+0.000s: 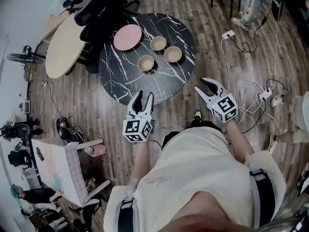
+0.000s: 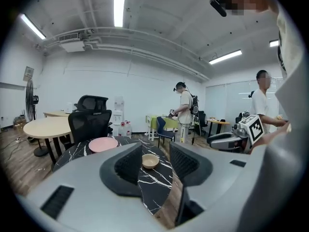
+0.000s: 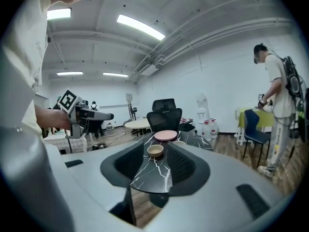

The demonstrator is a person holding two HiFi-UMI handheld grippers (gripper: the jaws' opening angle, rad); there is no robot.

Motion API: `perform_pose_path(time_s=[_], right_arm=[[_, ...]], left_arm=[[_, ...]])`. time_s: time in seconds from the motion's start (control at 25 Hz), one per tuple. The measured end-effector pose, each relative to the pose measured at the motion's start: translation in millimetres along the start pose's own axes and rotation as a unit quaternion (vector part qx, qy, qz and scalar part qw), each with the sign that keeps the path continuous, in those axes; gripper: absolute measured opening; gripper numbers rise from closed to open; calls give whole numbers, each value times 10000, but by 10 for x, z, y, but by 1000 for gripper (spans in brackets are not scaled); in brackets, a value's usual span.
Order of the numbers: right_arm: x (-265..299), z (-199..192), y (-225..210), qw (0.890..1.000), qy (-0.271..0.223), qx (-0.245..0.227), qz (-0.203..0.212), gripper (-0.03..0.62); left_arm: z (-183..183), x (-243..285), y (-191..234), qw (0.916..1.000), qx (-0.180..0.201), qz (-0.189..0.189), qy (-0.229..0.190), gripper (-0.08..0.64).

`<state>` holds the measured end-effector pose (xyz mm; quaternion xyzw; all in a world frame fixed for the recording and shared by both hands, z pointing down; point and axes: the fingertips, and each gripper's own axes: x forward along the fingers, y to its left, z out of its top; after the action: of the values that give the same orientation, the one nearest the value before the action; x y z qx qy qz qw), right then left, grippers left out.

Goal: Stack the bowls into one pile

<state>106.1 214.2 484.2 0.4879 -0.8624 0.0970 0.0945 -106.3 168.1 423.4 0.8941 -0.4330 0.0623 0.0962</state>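
While we hold both claws over the near rim of the black marble table, neither has anything in its grip. Our left claw is released. In the left gripper view its two ribbed jaws stand well apart, and only the table shows in the gap. Straight ahead of that claw, well beyond its tips, sits the near bowl, upright and empty. Ahead and to the left of the claw lies the pink plate, flat on the table, with a black office chair behind it.

Our right claw is released too, its jaws spread wide with nothing touching them, and it angles inward toward the table. In the right gripper view the near bowl appears ahead in the gap. The pink plate lies beyond it and a little to the right. The left claw shows off to the right claw's left, and the right claw shows at the right of the left gripper view.

Two more bowls stand farther out. The middle bowl is ahead and right of the left claw, and ahead and left of the right claw. The far bowl stands past it, just beside the plate. All three bowls stand apart from one another, none stacked. A person stands well beyond the table.
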Motion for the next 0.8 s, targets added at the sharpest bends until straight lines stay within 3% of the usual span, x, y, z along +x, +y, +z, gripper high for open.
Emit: perform_pose_path(time_s=[0.44,0.8], right_arm=[[62,-29,-418,9997,85,97,217,164],[517,-238,-251,9972,424,211,581,163]], left_arm=[[-40,447,-94,9998,-150,12,121,193],[-375,470,268,9978,-436,224,440,192]])
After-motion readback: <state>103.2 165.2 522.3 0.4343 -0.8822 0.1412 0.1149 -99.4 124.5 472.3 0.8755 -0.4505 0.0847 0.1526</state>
